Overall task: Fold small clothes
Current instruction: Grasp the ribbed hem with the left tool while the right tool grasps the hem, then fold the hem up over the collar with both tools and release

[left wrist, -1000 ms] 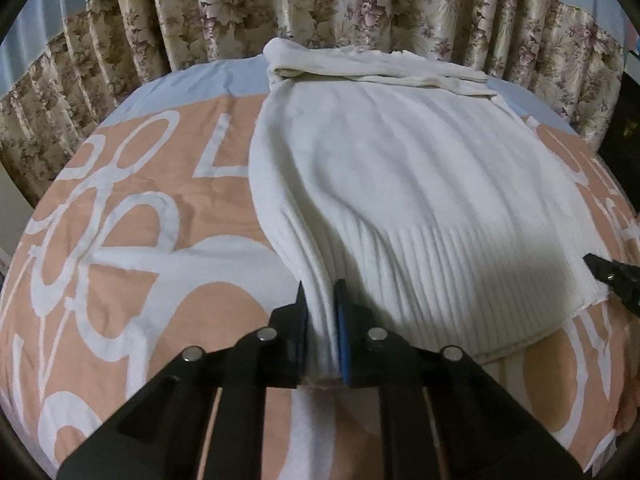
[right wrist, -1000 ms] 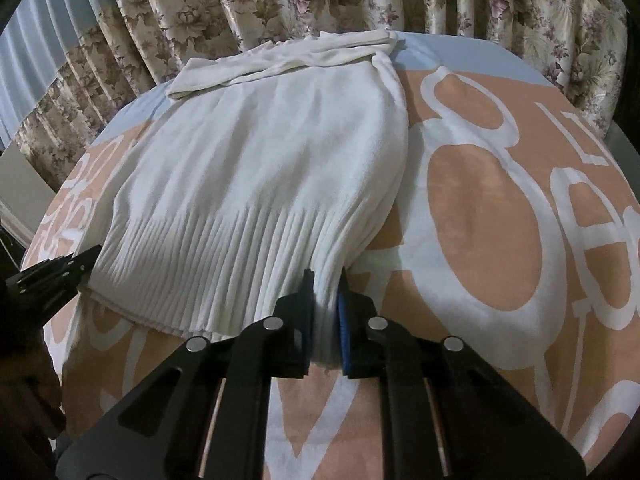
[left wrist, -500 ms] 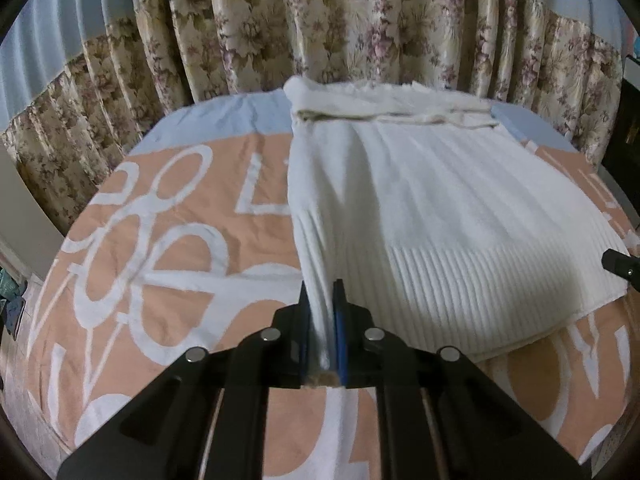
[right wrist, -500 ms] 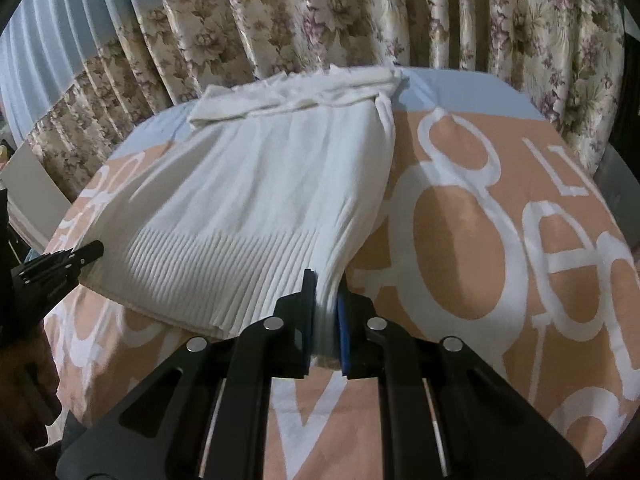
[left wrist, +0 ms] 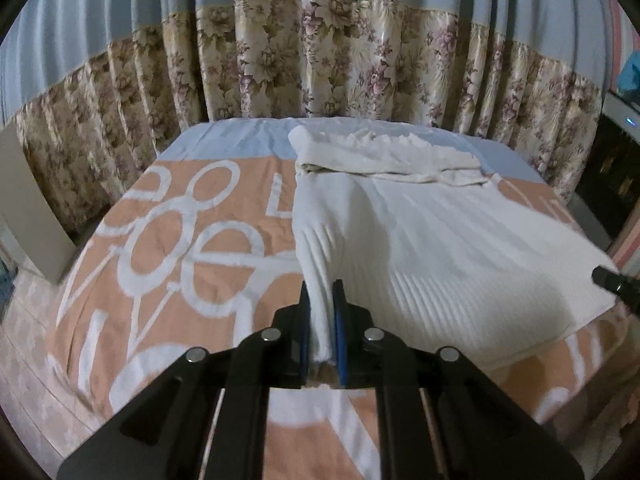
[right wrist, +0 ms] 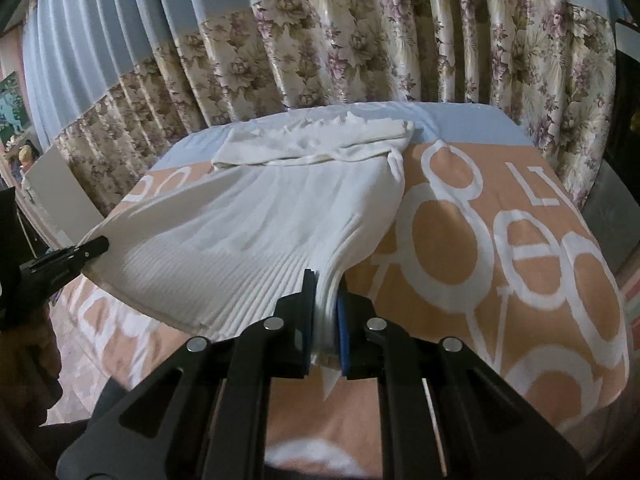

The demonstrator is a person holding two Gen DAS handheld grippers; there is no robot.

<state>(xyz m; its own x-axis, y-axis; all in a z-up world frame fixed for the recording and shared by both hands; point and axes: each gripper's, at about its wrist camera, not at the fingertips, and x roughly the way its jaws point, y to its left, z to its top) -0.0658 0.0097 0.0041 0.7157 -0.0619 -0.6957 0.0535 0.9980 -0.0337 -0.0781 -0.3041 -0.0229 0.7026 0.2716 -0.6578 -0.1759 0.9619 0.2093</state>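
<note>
A white knit sweater (left wrist: 432, 248) lies on an orange and white blanket (left wrist: 188, 248), its sleeves folded across the far end (left wrist: 384, 156). My left gripper (left wrist: 320, 292) is shut on the left corner of the ribbed hem and holds it lifted above the blanket. My right gripper (right wrist: 325, 280) is shut on the right hem corner of the sweater (right wrist: 256, 232), also lifted. The hem hangs stretched between them. The right gripper's tip shows at the right edge of the left wrist view (left wrist: 612, 280), and the left gripper's tip shows at the left of the right wrist view (right wrist: 80, 252).
The blanket (right wrist: 500, 240) covers a small table with a pale blue sheet (left wrist: 232, 140) at the far end. Floral curtains (left wrist: 320, 60) hang close behind it. A pale board (left wrist: 28, 208) leans at the left. Tiled floor (left wrist: 24, 340) shows below the near edge.
Both grippers have risen and pulled back with the hem corners, lifting the near half of the sweater off the blanket. More of the curtains shows now.
</note>
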